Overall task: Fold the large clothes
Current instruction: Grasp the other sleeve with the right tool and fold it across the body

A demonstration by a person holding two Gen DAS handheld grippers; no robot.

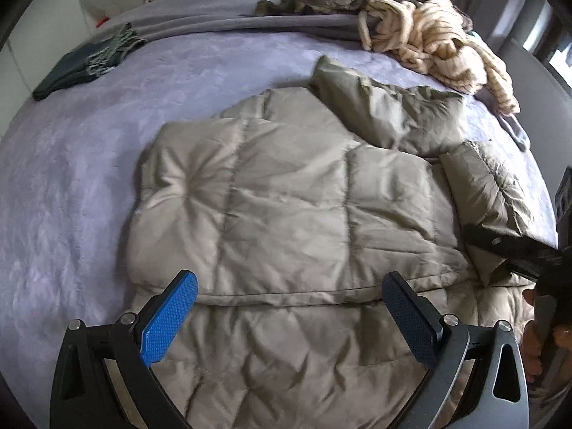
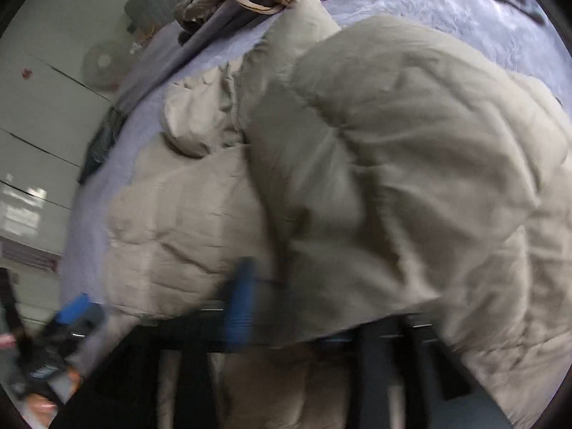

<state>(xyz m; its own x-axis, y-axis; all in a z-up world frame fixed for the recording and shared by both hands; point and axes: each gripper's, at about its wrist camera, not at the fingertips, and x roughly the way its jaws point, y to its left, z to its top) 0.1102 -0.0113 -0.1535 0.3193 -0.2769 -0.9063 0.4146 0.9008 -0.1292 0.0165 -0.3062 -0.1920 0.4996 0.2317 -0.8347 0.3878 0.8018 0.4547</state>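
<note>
Left wrist view: beige puffer jacket [image 1: 286, 193] lies spread on the lilac bedspread [image 1: 71, 186], one sleeve [image 1: 379, 111] folded across its top. Left gripper [image 1: 289, 307] hangs just above the hem, jaws wide, nothing between them. Right gripper [image 2: 304, 307] is blurred, jaws apart, jacket fabric bunched over them. Striped cream garment [image 1: 436, 46] sits beyond, near the bed's far edge.

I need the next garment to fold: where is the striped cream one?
In the left wrist view, the striped cream garment lies bunched at the bed's far right edge, beyond the puffy jacket.
</note>
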